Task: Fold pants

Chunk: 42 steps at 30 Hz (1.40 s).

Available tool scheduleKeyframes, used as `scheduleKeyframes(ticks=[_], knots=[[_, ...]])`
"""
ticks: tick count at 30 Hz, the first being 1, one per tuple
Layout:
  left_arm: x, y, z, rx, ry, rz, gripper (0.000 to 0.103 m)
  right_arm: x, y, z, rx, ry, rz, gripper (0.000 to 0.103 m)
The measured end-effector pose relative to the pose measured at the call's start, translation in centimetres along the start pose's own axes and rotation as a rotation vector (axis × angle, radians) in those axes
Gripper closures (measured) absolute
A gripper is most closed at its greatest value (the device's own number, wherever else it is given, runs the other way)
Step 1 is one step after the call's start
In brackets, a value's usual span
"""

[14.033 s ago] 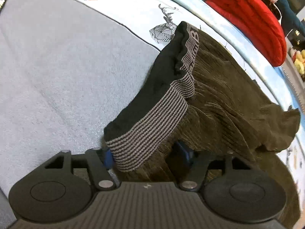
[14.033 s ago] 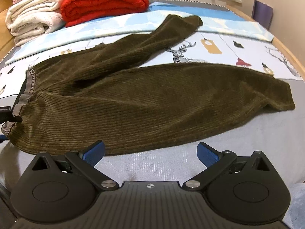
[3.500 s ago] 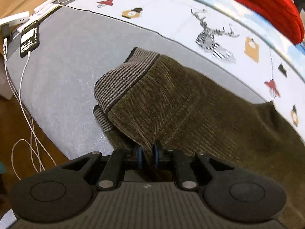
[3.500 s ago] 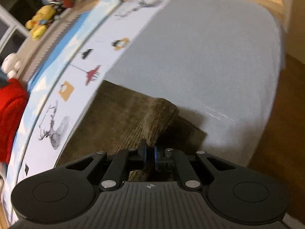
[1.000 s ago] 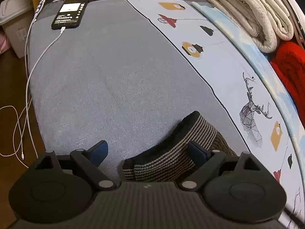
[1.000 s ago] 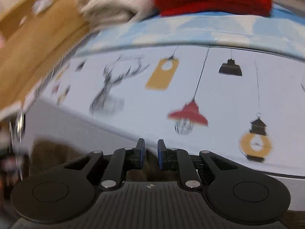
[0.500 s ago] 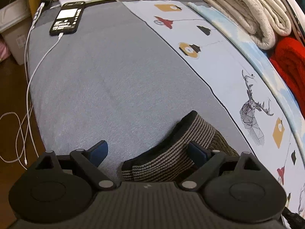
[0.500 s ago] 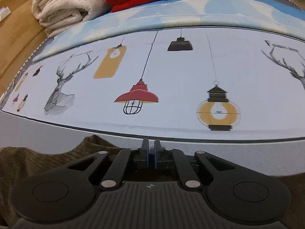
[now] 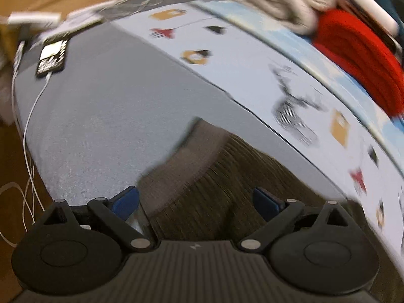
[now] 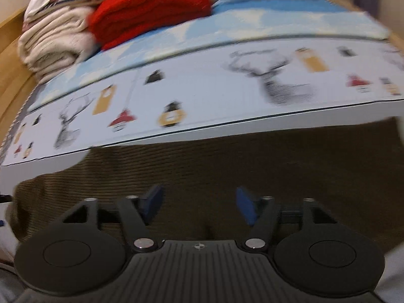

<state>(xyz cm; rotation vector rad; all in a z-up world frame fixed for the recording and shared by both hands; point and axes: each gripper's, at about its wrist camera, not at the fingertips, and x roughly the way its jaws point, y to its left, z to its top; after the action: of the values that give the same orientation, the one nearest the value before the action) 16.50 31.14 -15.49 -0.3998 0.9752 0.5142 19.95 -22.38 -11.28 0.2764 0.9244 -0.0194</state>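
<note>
lying below spread fingers [image 10: 151, 203]: pants [image 10: 227, 166]

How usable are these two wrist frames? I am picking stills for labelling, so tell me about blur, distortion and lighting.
Left wrist view: motion blur smears the phone and the red blanket; the left tool stays sharp. Right wrist view: the prints and the pants are smeared, while the right tool is crisp, its jaws opening with nothing clamped. Both: fisheye bowing at the bed's edges, dim warm light, no glare.

Bedroom: bed [image 10: 202, 88], folded blankets [image 10: 149, 10]
</note>
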Motion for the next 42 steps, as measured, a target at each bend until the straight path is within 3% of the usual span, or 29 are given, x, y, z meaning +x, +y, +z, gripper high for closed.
scheduleKeyframes(ticks=[3, 7, 13, 18, 21, 23, 26, 38, 42], knots=[[-2.8, -2.0, -2.8, 0.08, 0.004, -0.056, 0.003, -3.2, -2.5, -0.9, 0.041, -0.051, -0.044, 0.025], [-5.9, -4.2, -7.2, 0.167, 0.019, -0.105, 0.003, -6.5, -5.5, -1.6, 0.118, -0.126, -0.025, 0.019], [-8.6, -6.3, -10.8, 0.175, 0.014, -0.143, 0.003, -7.7, -12.2, -3.8, 0.24, -0.194, -0.1, 0.015], [-8.5, -8.1, -11.7, 0.177, 0.052, -0.148, 0.003, -6.8, -20.3, -7.5, 0.522, -0.245, -0.094, 0.015], [-8.3, -9.6, -12.2, 0.206, 0.056, -0.134, 0.003, -6.3, -25.3, -9.2, 0.649, -0.295, -0.176, 0.016], [-8.0, -10.3, -12.5, 0.217, 0.069, -0.125, 0.003, -5.8, -28.7, -10.0, 0.889, -0.299, -0.189, 0.015], [-7.7, -11.4, -12.9, 0.212, 0.099, -0.134, 0.003, -4.7, -31.7, -10.6, 1.048, -0.308, -0.183, 0.017], [-8.2, -15.3, -14.8, 0.326, 0.108, -0.128, 0.003, 0.4, -35.1, -9.9, 1.101, -0.187, -0.125, 0.022], [-8.3, -16.0, -14.9, 0.334, 0.105, -0.123, 0.003, 1.3, -36.5, -10.7, 1.173, -0.161, -0.114, 0.023]])
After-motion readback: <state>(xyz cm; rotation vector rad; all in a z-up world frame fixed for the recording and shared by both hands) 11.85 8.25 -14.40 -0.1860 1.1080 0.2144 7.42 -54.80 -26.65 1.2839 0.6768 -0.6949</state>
